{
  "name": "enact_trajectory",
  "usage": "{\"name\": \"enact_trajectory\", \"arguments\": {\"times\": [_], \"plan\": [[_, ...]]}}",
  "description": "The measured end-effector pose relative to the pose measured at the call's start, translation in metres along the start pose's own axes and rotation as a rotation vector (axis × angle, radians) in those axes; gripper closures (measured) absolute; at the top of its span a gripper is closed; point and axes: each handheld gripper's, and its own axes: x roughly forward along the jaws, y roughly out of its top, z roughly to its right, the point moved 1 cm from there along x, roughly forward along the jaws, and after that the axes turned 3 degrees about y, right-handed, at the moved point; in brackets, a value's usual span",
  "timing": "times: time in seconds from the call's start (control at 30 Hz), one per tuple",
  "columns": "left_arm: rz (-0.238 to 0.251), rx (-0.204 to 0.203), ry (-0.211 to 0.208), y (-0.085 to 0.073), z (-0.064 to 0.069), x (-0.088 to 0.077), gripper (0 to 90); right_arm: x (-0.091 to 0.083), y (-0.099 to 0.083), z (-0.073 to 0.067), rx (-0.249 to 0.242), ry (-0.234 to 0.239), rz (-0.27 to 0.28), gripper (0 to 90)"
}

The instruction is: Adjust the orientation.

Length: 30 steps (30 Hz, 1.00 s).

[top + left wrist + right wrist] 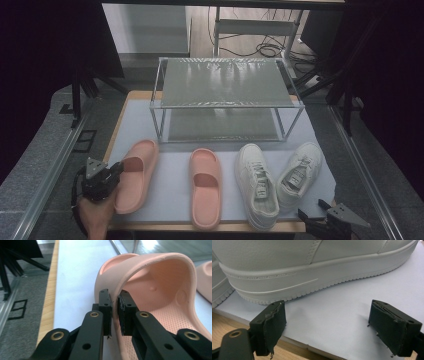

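A pink slipper (pixel 134 176) lies at the left of the pale mat (pixel 137 125). My left gripper (pixel 119 169) is shut on it, and in the left gripper view its pads (pixel 114 307) pinch the left edge of the slipper's strap (pixel 160 285). A second pink slipper (pixel 205 187) lies to the right, toe towards the rack. Two white sneakers (pixel 257 186) (pixel 300 172) sit side by side further right. My right gripper (pixel 314 210) stands open at the mat's front right corner. In the right gripper view (pixel 327 315) it has nothing between its jaws, just short of a sneaker's sole (pixel 312 265).
A two-shelf metal rack (pixel 225 82) stands at the back of the mat, both shelves bare. The mat covers a wooden table whose edge (pixel 150 226) runs along the front. Metal rails (pixel 55 165) and dark frames flank the table.
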Motion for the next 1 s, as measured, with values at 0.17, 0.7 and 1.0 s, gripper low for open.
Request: {"name": "enact_trajectory", "arguments": {"times": [0.17,0.7,1.0], "plan": [[0.002,0.003,-0.045,-0.001,0.005,-0.003,82.3,0.0,0.0,0.0,0.001,0.002,0.0,14.2],[0.012,0.056,-0.115,0.014,0.035,0.014,81.7,0.0,0.0,0.0,0.002,0.004,0.002,14.1],[0.017,0.084,-0.135,0.028,0.05,0.034,81.5,0.0,0.0,0.001,0.003,0.006,0.001,14.1]]}}
